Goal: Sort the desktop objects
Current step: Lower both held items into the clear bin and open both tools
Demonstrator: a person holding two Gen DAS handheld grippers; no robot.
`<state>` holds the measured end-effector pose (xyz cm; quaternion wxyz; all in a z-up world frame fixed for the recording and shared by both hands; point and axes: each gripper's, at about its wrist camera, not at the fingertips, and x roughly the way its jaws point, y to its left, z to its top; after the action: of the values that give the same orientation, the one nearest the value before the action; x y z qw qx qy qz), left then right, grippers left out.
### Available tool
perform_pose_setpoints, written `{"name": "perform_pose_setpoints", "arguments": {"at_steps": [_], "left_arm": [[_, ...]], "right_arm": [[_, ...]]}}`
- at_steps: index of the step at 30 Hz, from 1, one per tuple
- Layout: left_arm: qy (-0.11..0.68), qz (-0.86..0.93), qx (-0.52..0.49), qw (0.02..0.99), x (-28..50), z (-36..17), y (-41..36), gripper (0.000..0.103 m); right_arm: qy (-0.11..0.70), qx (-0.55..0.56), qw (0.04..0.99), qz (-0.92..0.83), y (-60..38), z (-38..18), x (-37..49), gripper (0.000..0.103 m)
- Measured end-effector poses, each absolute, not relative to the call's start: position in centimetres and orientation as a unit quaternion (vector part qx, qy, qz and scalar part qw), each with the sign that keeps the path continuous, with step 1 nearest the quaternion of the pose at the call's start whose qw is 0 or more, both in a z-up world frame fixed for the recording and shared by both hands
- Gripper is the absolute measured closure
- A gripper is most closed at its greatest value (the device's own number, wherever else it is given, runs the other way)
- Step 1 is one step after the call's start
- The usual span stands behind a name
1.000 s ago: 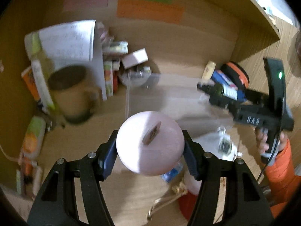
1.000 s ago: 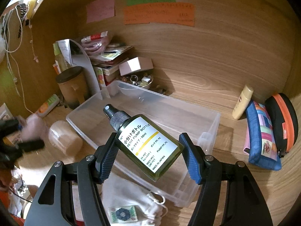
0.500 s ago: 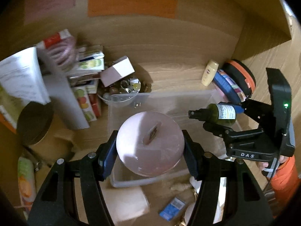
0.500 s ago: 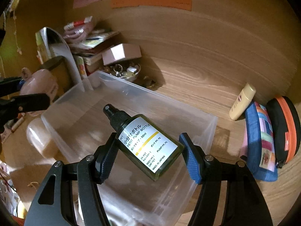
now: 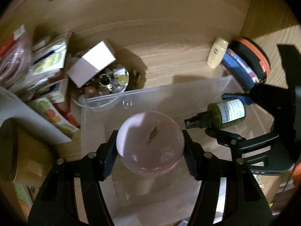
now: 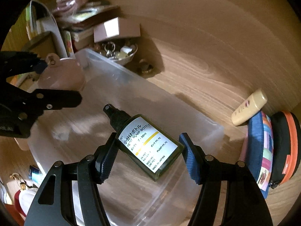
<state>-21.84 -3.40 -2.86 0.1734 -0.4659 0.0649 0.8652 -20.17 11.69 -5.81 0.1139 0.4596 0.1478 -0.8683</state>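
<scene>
My left gripper is shut on a round pink container and holds it over the near left part of a clear plastic bin. My right gripper is shut on a small green pump bottle with a white label and holds it above the bin's right half. In the left wrist view the bottle and right gripper hang at the right. In the right wrist view the pink container and left gripper are at the left.
A glass bowl of trinkets with a white box on it stands behind the bin. Books and packets crowd the back left. A cream tube, blue pouch and black-orange case sit at the right. A wooden wall stands behind.
Both grippers have moved forward and down over the clear bin, each still holding its object. The bin now fills the lower part of both views.
</scene>
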Motion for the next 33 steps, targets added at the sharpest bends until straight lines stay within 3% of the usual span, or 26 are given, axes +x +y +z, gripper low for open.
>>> {"name": "perform_pose_setpoints", "arguments": {"at_steps": [18,25,28,30,33], "left_arm": [[0.101,0.837,-0.509,0.173,-23.2,-5.5,-1.3,0.04],[0.1,0.836,-0.514,0.165,-23.2,-5.6,-1.2,0.04],[0.099,0.839,-0.51,0.162,-23.2,-5.2,-1.1,0.037],[0.1,0.842,-0.506,0.159,-23.0,-4.9,-1.1,0.029],[0.104,0.847,-0.498,0.154,-22.6,-4.4,-1.4,0.029]], "right_arm": [[0.221,0.513,0.102,-0.824,9.8,-7.8,-20.6,0.041],[0.226,0.515,0.081,-0.823,10.2,-8.2,-20.8,0.037],[0.229,0.511,0.073,-0.826,10.3,-8.2,-20.8,0.034],[0.229,0.509,0.07,-0.827,10.3,-8.2,-20.8,0.033],[0.229,0.506,0.065,-0.829,10.2,-8.1,-20.6,0.033]]}}
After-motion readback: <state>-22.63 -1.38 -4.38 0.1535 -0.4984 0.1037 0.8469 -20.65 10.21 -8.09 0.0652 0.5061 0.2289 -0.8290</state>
